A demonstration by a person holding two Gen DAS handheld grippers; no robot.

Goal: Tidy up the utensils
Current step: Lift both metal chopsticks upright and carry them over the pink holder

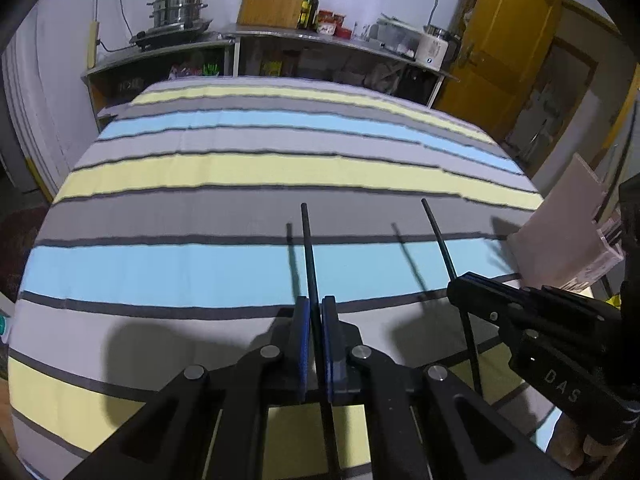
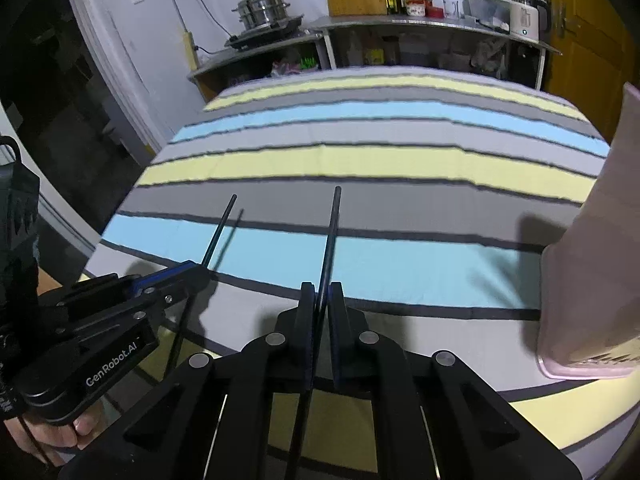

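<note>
Chopsticks, one in each tool, held above a striped tabletop (image 1: 248, 172). The left chopstick (image 1: 309, 256) runs straight out between the closed blue pads of the left tool (image 1: 316, 320), its tip pointing away toward the far stripes; the right chopstick (image 2: 330, 236) is clamped the same way in the right tool (image 2: 320, 304). Each rod lies along its tool's midline, gripped around mid-length, so that the free end projects forward and can be steered. Both tools tilt downward and sit side by side, the sticks roughly parallel and apart. A pink container (image 2: 588, 248) stands on the tabletop just right of the right tool, probably the holder into which the sticks are to go; its opening is not visible. A hand (image 2: 56, 436) grips the left tool's handle.
</note>
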